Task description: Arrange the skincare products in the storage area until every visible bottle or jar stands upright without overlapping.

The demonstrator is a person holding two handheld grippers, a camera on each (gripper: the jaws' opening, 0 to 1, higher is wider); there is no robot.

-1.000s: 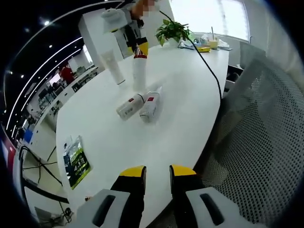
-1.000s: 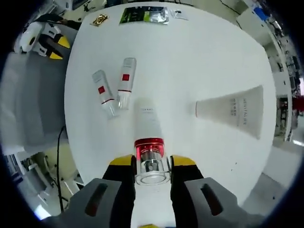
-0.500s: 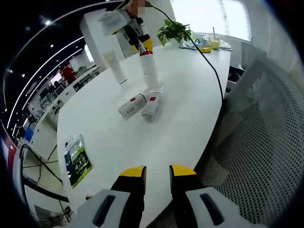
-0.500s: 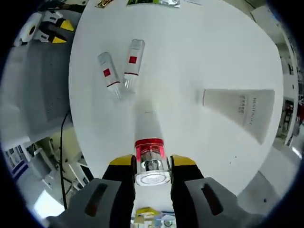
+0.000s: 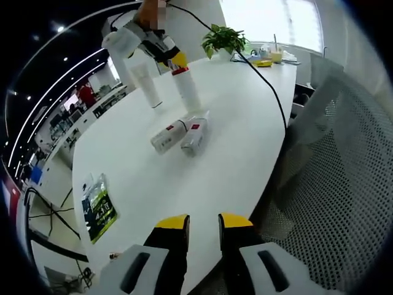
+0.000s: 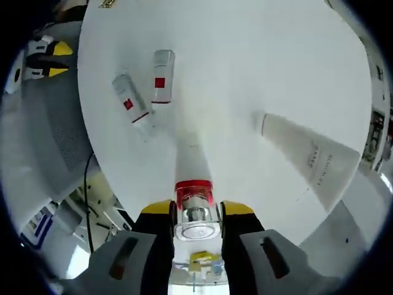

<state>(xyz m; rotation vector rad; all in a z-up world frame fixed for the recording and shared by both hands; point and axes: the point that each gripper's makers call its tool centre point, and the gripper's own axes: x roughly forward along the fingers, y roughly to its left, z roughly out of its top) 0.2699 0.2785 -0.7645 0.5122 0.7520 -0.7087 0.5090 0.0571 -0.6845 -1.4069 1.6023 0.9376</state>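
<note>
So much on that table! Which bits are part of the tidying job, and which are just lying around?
Part of the job:
- red-capped bottle, held in the right gripper
- tall white tube, standing
- two small bottles, lying down

Just lying about:
- green packet
- potted plant
- black cable
- mesh chair
- left gripper, idle and open

Two small bottles (image 5: pixel 181 136) lying side by side mid-desk (image 5: pixel 233 123), bottle (image 5: pixel 186 92) and tube (image 5: pixel 146 86) upright behind them, plant (image 5: pixel 225 40) at far edge.
</note>
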